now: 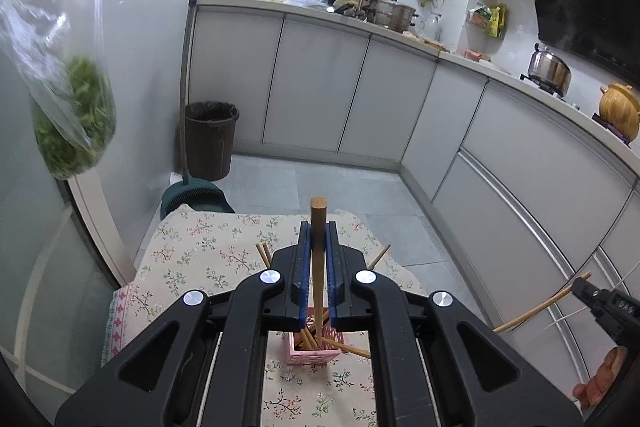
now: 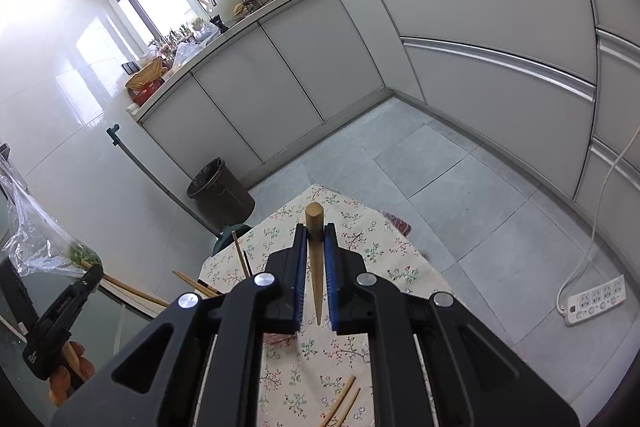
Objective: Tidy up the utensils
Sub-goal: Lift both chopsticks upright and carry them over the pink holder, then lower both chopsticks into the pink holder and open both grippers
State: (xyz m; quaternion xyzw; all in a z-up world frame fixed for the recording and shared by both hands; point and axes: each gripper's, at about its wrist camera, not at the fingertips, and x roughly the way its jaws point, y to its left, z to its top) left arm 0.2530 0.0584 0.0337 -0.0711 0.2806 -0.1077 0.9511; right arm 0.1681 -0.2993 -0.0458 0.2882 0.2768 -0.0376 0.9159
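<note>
The left gripper point(image 1: 319, 239) is clamped on one chopstick point(image 1: 319, 259), its blue pads pressed to either side of the shaft. The stick stands nearly upright in that view, blunt end poking up past the fingertips, lower end running down toward the pink basket point(image 1: 316, 349) on the flowered tablecloth point(image 1: 200, 259). Several more chopsticks sit in that basket, leaning out to the right; whether the held stick's tip is still inside it is hard to tell, since the gripper body covers that spot.

The right gripper point(image 2: 316, 241) is likewise clenched on a second chopstick point(image 2: 316, 267), blunt end up and pointed tip hanging free above the cloth. Both grippers tilt downward over the table. In the right wrist view the left gripper shows at the far left edge with an orange-gloved hand point(image 2: 66, 371) on its handle, its stick slanting across.

Loose chopsticks point(image 2: 342, 405) lie on the cloth near the bottom of that view, and others point(image 2: 196, 283) rest further left
</note>
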